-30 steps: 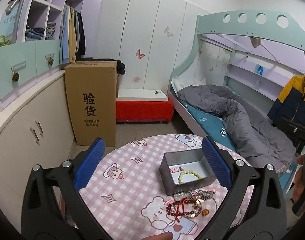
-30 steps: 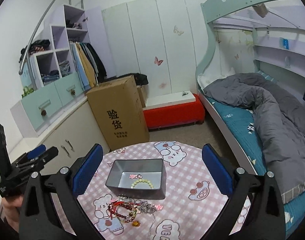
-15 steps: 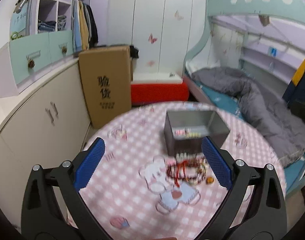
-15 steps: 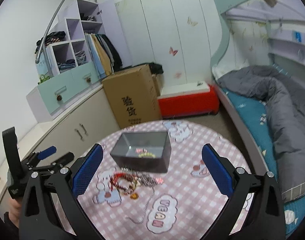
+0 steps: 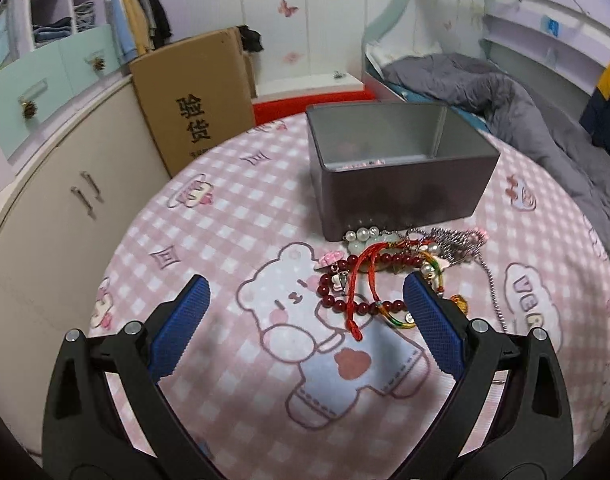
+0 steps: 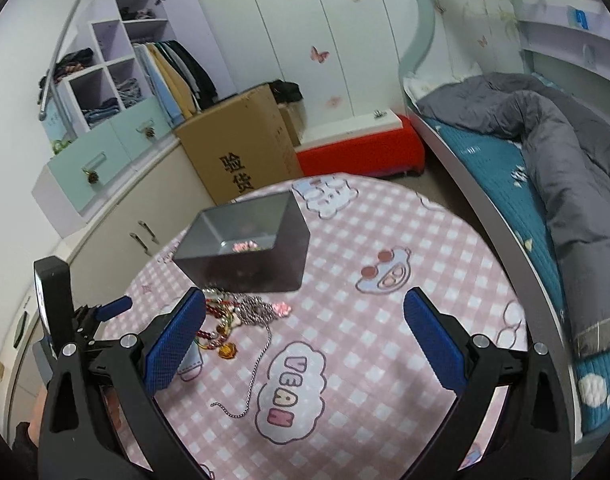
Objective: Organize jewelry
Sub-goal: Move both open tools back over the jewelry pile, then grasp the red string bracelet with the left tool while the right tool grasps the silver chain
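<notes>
left gripper wide, empty | jewelry pile touching tin front

The tabletop is covered in pink-and-white check printed with cartoon bears. A grey tin box is seen, with dark red beads, a red cord, white pearls and a silver chain.
</notes>
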Action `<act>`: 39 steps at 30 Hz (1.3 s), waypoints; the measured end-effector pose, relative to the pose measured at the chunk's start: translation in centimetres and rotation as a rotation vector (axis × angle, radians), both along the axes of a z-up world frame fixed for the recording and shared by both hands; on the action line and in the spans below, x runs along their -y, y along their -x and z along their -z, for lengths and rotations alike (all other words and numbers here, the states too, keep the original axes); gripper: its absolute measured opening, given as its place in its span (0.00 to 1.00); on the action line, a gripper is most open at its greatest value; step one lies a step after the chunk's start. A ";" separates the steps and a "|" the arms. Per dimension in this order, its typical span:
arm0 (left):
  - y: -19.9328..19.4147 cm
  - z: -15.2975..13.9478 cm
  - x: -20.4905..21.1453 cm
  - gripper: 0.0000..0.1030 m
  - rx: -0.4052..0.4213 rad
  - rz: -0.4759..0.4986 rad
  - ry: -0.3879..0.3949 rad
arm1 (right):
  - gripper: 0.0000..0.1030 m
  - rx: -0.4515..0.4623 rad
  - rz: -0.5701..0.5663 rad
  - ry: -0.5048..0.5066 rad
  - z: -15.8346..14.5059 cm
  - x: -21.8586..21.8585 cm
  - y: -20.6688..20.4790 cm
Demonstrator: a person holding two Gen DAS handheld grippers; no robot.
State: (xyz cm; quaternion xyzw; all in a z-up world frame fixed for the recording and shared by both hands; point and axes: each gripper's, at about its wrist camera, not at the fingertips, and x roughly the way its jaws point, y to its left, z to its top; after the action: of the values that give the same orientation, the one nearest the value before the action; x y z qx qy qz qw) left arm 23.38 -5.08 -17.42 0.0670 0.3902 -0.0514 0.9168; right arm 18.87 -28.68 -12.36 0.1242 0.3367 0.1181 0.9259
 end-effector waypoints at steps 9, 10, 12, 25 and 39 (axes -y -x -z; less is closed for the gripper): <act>-1.2 2.0 0.1 0.21 -0.083 0.121 0.101 | 0.92 -0.088 -0.035 0.102 2.2 -3.8 -1.8; -1.1 1.9 0.1 0.15 -0.079 0.128 0.103 | 0.92 -0.098 -0.043 0.115 2.5 -4.1 -1.9; -0.9 1.7 -0.1 0.08 -0.075 0.142 0.120 | 0.92 -0.115 -0.056 0.137 3.1 -4.7 -2.3; 0.9 -1.7 -1.4 0.05 -0.006 0.176 0.180 | 0.57 -0.159 -0.164 0.175 5.0 -7.7 -4.3; -0.7 0.6 -0.9 0.80 -0.016 0.115 0.126 | 0.57 -0.165 -0.181 0.169 5.3 -8.3 -4.9</act>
State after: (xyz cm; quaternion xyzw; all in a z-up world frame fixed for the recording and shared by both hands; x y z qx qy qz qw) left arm 24.11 -4.18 -18.01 0.0310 0.3889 -0.1291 0.9117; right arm 23.78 -20.41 -17.63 0.0243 0.4304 0.1615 0.8877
